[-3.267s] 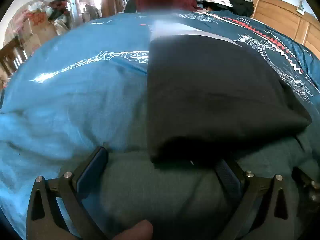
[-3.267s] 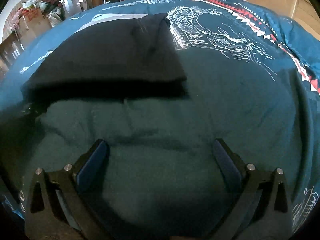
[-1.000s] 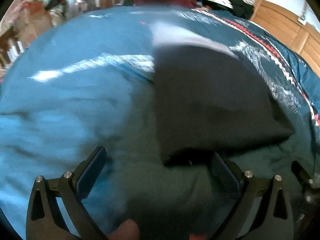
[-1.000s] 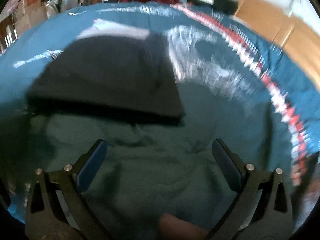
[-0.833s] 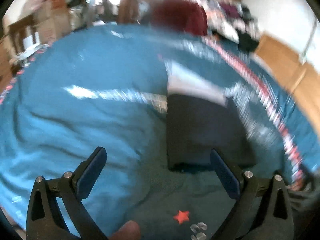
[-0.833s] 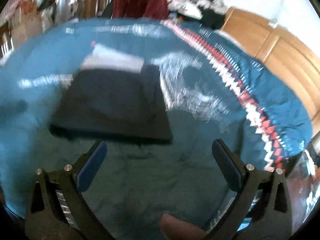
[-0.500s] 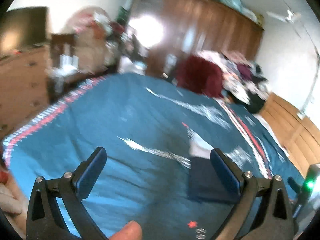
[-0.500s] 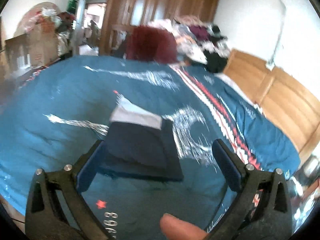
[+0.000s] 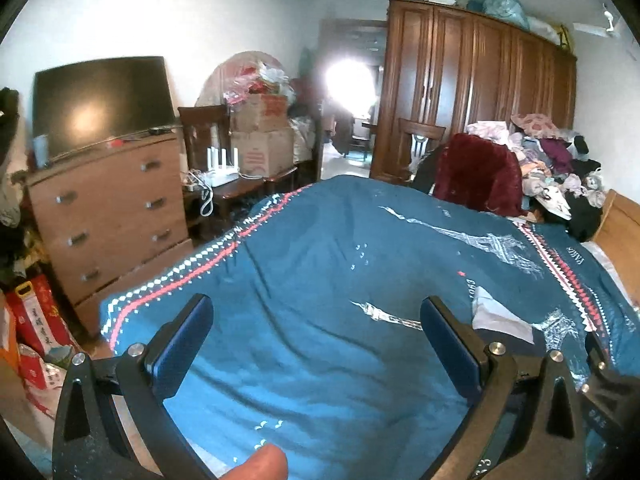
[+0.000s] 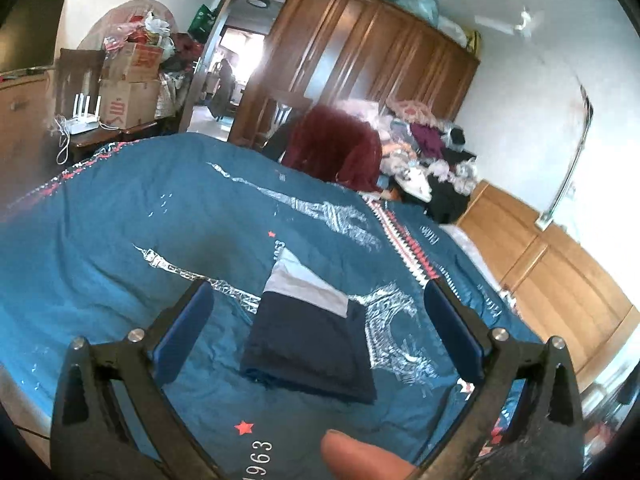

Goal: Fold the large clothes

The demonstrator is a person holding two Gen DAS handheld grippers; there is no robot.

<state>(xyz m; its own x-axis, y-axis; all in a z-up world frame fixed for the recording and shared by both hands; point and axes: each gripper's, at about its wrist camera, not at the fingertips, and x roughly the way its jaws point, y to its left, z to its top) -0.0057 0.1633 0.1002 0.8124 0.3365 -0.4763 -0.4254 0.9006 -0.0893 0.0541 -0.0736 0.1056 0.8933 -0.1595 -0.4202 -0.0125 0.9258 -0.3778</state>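
Note:
A dark navy garment with a white-grey end (image 10: 310, 340) lies folded into a neat rectangle on the blue bedspread (image 10: 140, 216). My right gripper (image 10: 316, 328) is open and empty, raised well above it. In the left wrist view only the garment's white end (image 9: 498, 316) and a dark strip show at the right, behind a finger. My left gripper (image 9: 316, 340) is open and empty, held high over the bed and pointing toward the room.
A pile of clothes with a dark red garment (image 9: 476, 172) sits at the bed's far side. A wooden wardrobe (image 9: 472, 92), a chest of drawers with a TV (image 9: 108, 208), boxes (image 9: 260, 136) and a wooden headboard (image 10: 552, 280) surround the bed.
Both grippers have lifted up and back from the folded garment, from close above it to high over the bed. The garment stays folded where it was.

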